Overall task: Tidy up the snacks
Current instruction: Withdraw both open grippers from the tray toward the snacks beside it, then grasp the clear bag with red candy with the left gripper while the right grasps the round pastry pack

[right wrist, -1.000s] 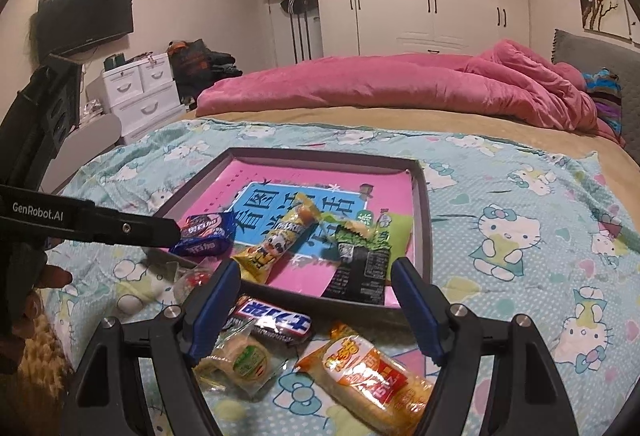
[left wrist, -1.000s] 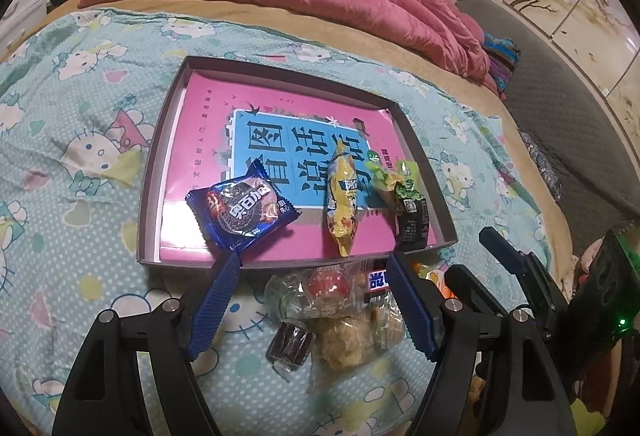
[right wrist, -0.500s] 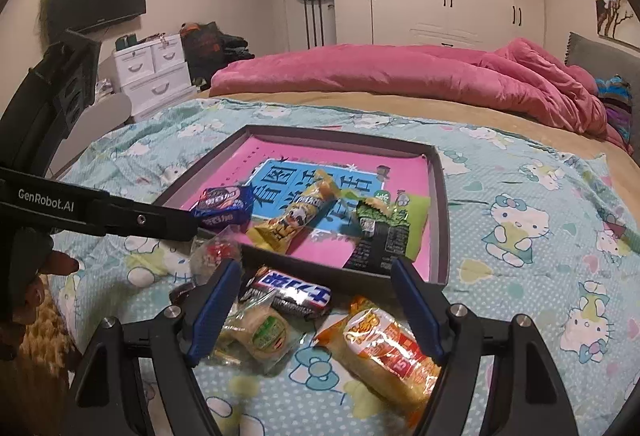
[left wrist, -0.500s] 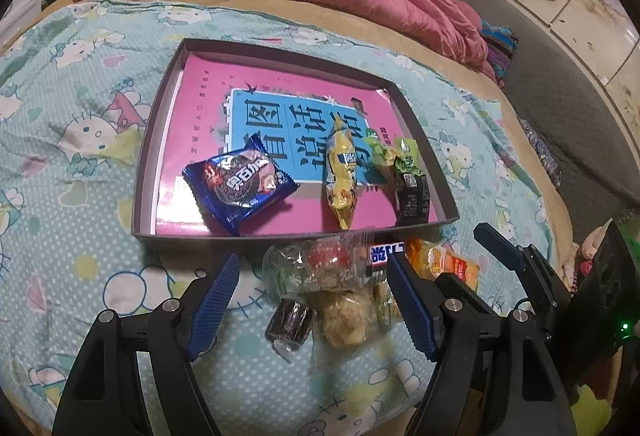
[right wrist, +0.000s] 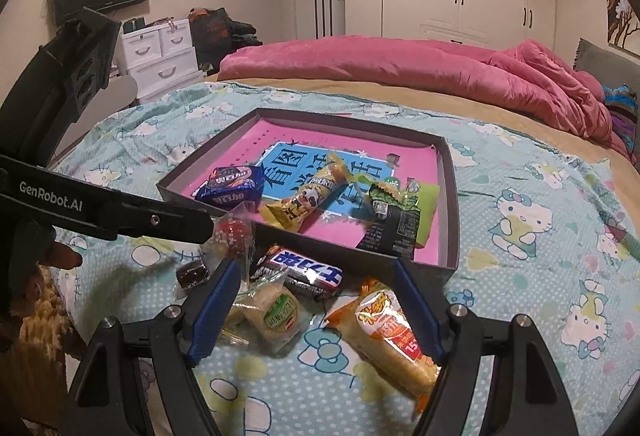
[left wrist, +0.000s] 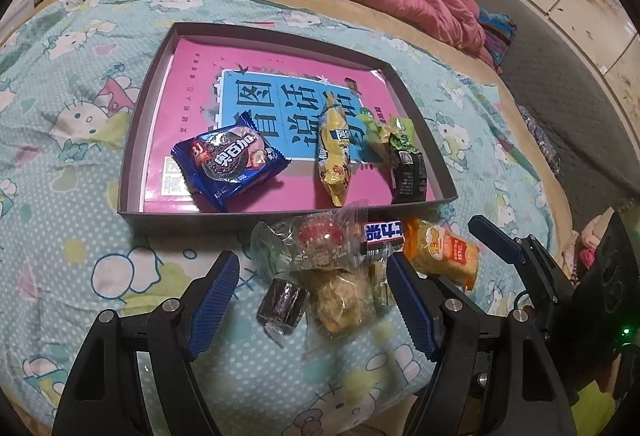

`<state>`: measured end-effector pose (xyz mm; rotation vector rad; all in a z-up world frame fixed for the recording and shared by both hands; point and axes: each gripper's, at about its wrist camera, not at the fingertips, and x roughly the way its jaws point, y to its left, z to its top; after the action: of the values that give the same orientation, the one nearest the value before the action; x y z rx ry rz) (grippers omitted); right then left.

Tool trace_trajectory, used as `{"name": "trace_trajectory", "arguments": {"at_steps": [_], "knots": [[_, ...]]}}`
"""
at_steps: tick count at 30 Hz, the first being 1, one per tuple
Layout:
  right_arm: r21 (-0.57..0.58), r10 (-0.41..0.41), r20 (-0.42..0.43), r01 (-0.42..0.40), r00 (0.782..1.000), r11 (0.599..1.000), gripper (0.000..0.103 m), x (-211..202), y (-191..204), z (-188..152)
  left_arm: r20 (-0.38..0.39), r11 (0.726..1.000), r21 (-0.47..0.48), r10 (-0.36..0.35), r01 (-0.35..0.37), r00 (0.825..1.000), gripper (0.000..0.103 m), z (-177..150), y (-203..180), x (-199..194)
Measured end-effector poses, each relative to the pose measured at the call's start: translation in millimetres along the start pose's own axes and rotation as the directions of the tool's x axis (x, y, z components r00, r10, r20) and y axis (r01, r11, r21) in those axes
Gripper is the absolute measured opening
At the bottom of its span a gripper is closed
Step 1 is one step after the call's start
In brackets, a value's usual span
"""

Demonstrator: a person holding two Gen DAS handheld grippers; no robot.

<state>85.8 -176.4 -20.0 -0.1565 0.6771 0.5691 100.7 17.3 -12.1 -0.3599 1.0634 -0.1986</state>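
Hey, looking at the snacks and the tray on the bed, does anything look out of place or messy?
Yes. Three snacks lie in the tray, but a jumbled heap sits outside its near wall on the bedsheet: clear-wrapped sweets, a Snickers bar and an orange packet, overlapping at odd angles. Nothing looks spilled or torn.

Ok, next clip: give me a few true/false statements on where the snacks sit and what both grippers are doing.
1. The blue cookie packet lies inside the tray. True.
2. The left gripper is shut on a snack. False: its jaws stand wide open, holding nothing.
3. The Snickers bar lies in the tray. False: it lies on the bedsheet, just outside the near wall.
4. The orange packet lies on the bedsheet between the open jaws of the right gripper. True.
5. Three snacks are in the tray. True.
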Motion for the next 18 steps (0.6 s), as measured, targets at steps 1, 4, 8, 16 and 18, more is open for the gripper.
{"name": "trace_trajectory", "arguments": {"at_steps": [1,4,8,16,18], "knots": [[-0.001,0.001,-0.004,-0.001,1.000,1.000,0.077,0,0,-1,-0.004,1.000,0.002,-0.001,0.001,1.000,0.077,0,0,0],[-0.009,0.009,-0.024,-0.009,1.000,1.000,0.077,1,2,-4,-0.012,1.000,-0.001,0.007,-0.007,1.000,0.077,0,3,0],[-0.045,-0.009,-0.079,0.006,0.997,0.999,0.077,8,7,-10,-0.018,1.000,-0.015,0.009,-0.010,1.000,0.077,-1,8,0],[-0.096,-0.028,-0.148,0.014,0.989,0.995,0.077,22,16,-20,-0.037,0.999,-0.033,0.009,-0.010,0.999,0.077,-4,13,4],[-0.110,-0.036,-0.149,0.019,0.988,0.994,0.077,24,18,-21,-0.039,0.999,-0.032,0.008,-0.009,0.999,0.077,-5,13,5]]}}
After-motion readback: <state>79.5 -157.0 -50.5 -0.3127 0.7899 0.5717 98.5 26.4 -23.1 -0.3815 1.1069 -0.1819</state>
